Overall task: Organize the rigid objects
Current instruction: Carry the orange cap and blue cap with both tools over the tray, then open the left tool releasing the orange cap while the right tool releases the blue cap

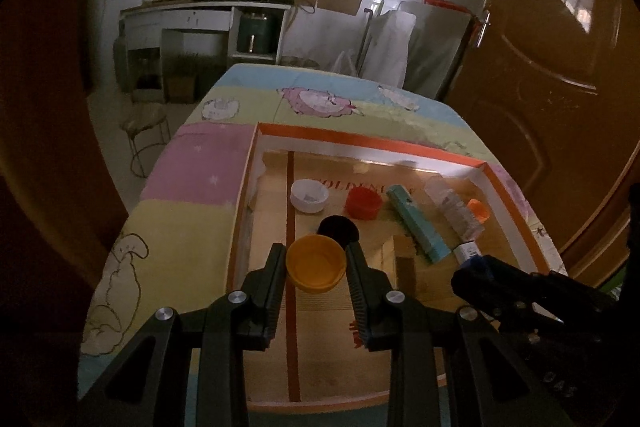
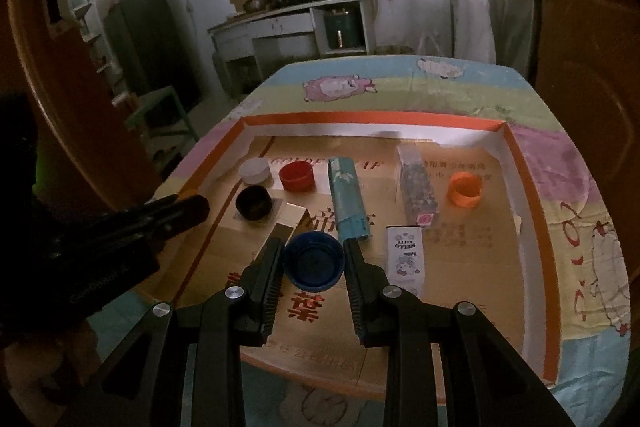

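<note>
Left wrist: close above the tray's (image 1: 512, 195) left half, angled down and forward.
Right wrist: same, right half.
Shared: tray, far kitchen counter (image 2: 280, 13).

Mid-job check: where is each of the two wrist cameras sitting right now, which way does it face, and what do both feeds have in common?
Left wrist: sits behind the left gripper, angled down over the shallow box; its own fingers clamp a yellow cap; the right gripper shows lower right.
Right wrist: sits behind the right gripper, same downward tilt; its fingers clamp a blue cap; the left gripper shows at left.
Shared: box, red cap, black cap, teal tube, kitchen counter beyond.
</note>
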`<state>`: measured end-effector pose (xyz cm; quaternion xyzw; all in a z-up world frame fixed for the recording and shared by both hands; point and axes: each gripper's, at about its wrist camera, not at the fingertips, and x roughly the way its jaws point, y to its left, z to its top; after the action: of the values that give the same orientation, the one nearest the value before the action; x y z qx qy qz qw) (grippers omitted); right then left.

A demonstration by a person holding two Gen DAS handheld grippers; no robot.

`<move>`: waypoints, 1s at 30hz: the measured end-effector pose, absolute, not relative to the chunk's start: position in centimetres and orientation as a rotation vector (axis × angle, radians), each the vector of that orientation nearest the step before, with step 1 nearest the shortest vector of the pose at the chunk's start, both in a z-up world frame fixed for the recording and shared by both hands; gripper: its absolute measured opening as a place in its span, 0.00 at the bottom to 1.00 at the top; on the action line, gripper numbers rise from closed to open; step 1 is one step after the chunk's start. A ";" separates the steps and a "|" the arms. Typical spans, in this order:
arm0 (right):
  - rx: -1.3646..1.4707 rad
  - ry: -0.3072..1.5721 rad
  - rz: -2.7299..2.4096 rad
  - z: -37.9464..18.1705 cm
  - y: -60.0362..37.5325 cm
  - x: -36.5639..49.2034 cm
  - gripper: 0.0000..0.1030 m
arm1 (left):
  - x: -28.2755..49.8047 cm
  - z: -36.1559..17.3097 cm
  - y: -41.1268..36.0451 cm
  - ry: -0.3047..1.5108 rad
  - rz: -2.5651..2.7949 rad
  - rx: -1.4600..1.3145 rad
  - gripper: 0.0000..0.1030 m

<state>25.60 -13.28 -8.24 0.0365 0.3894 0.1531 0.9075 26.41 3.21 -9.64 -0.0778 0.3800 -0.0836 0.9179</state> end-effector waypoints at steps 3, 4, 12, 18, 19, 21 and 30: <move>0.073 0.813 0.313 -8.7 -13.3 25.9 0.30 | 26.7 -10.2 3.1 0.796 -0.169 -0.154 0.30; 0.074 0.817 0.313 -8.8 -13.3 26.0 0.30 | 26.7 -10.3 3.2 0.799 -0.168 -0.154 0.30; 0.055 0.845 0.310 -9.7 -13.0 26.7 0.30 | 27.2 -11.0 2.6 0.817 -0.145 -0.108 0.30; 0.037 0.865 0.304 -10.4 -12.7 26.9 0.30 | 27.4 -11.5 2.4 0.832 -0.140 -0.081 0.30; 0.033 0.867 0.304 -10.5 -12.7 26.9 0.30 | 27.4 -11.6 2.3 0.834 -0.140 -0.080 0.30; 0.024 0.871 0.304 -10.6 -12.5 27.0 0.30 | 27.4 -11.7 2.2 0.835 -0.138 -0.072 0.30; 0.004 0.886 0.304 -11.1 -12.3 27.0 0.30 | 27.6 -11.9 1.7 0.838 -0.136 -0.045 0.30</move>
<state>27.01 -12.32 -11.09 0.0018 0.4271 0.1464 0.8923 27.61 1.66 -11.89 -0.0216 0.4063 -0.0659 0.9111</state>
